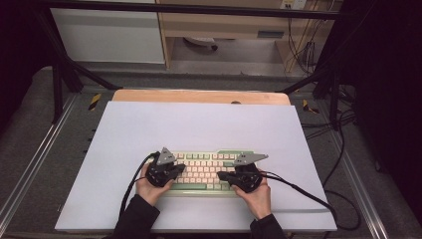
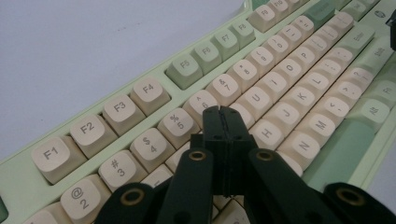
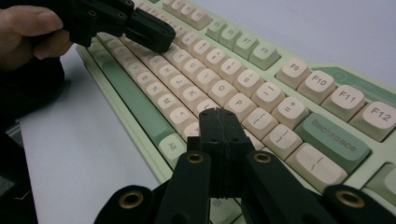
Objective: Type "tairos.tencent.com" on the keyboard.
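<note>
You have a large white sheet (image 1: 199,124) spread on the table, and the bare wooden edge of the table (image 1: 199,96) shows beyond its far side. Around the table runs a grey carpet floor (image 1: 30,134). Black cables (image 1: 343,149) lie on the floor at the right side. Farther back stands a wooden shelf unit (image 1: 224,25), beside a white cabinet (image 1: 107,35).
</note>
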`<state>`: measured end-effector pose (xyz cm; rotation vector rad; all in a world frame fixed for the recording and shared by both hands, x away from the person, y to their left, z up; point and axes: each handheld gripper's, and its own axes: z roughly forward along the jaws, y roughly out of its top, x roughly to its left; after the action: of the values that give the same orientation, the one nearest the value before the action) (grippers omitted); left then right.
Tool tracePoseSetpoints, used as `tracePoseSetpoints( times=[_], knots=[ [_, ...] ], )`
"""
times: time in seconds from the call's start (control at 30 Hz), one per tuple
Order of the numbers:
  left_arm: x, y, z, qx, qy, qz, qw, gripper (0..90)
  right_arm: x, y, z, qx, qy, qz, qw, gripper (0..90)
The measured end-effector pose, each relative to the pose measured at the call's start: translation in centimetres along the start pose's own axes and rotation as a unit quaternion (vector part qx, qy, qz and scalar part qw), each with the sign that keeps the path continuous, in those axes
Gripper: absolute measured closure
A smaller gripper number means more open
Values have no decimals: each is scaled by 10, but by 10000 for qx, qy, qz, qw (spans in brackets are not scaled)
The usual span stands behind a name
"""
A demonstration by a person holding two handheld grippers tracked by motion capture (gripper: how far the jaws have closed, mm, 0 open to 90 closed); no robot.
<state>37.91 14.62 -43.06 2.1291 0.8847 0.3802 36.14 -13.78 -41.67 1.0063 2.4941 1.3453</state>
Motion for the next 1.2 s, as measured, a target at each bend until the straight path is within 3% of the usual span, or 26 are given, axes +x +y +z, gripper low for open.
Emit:
tracePoseSetpoints(
  times=[0.2, 0.47, 0.7, 1.2],
  knots=[
    [-1, 0, -1, -21, -16, 15, 10000, 900, 0, 0, 1, 11, 5, 15, 10000, 900],
    [-3, 0, -14, -122, -84, 90, 9999, 900, 0, 1, -2, -37, -6, -11, 10000, 900],
    [5, -4, -28, -208, -84, -40, 9997, 900, 0, 2, -3, -80, -16, -6, 10000, 900],
    [14, -20, -46, -191, -32, -88, 9998, 895, 2, 3, 1, -84, -17, 16, 10000, 900]
  ],
)
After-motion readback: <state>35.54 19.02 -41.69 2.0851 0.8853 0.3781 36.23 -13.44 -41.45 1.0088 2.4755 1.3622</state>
